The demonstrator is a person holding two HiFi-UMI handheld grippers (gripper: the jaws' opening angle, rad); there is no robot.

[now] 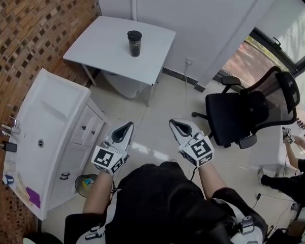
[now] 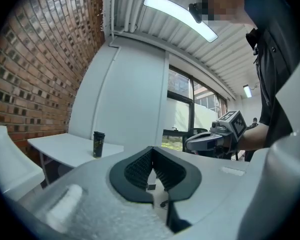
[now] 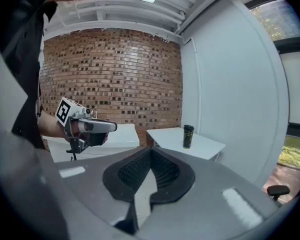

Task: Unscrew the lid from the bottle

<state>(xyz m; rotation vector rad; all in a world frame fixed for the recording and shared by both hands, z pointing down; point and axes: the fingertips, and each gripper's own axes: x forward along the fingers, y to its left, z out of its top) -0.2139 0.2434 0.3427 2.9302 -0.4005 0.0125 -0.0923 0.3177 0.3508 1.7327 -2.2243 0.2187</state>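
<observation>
The bottle (image 1: pixel 134 43) stands upright with its lid (image 1: pixel 134 33) on, on a white table (image 1: pixel 104 42) well ahead of both claws. My left claw (image 1: pixel 123 131) and right claw (image 1: pixel 180 128) hover side by side above the floor, each fully closed and gripping nothing. I see a sink (image 1: pixel 53 111) left of the left claw and a chair (image 1: pixel 234 117) right of the right one.

The bottle (image 1: pixel 134 43) is black with yellowish print; the table (image 1: pixel 101 47) is white. The left wall (image 1: pixel 30 29) is red-brown brick, the chair (image 1: pixel 233 117) black.
</observation>
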